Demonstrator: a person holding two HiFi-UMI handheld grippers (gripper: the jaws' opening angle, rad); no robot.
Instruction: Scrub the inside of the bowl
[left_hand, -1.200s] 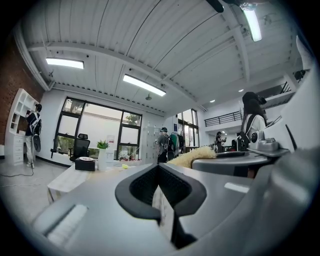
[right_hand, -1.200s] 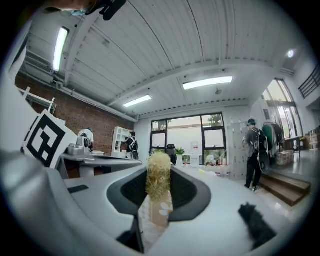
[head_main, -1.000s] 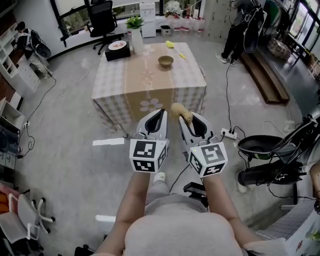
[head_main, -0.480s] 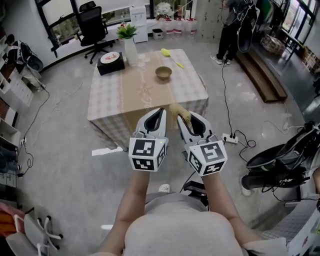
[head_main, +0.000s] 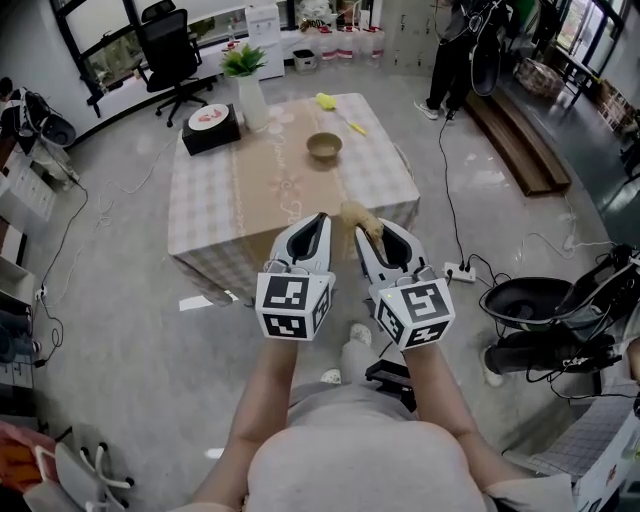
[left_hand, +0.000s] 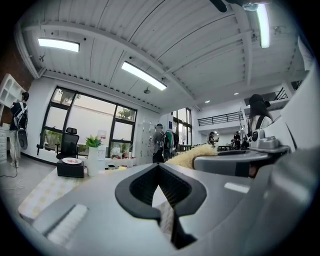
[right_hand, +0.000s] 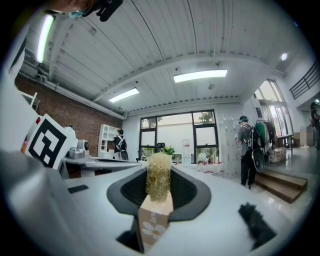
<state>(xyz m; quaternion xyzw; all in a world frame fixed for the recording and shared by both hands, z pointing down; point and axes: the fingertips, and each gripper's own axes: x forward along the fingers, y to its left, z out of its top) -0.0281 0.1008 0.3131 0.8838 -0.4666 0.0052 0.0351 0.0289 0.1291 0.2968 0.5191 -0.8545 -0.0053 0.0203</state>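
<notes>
Honestly, nothing readable is turning up: the cubes (head_main: 293, 305) on both claws are only showing black-and-white square markers. The tan runner (head_main: 275, 170) down the checked table (head_main: 205, 200) is carrying a daisy print with script that's too small to make out.

Compared with a second ago, the table is sitting lower and nearer in the head view, with its near edge now lining up with the claw tips. The claws themselves are keeping the same spot in the picture, side by side.

The left claw (head_main: 312, 226) is staying fully closed, jaws meeting with nothing between them. The right claw (head_main: 366, 232) is clamping a yellowish fibrous scrubber (head_main: 361, 221), which is sticking out past the tips.

The bowl (head_main: 324, 146) is sitting on the runner on the table's far half, at roughly 12 o'clock from the claws and well apart from them. A potted plant (head_main: 243, 75) is standing around 10 o'clock from the bowl, and a person (head_main: 455, 50) is standing past the table at 2 o'clock.
</notes>
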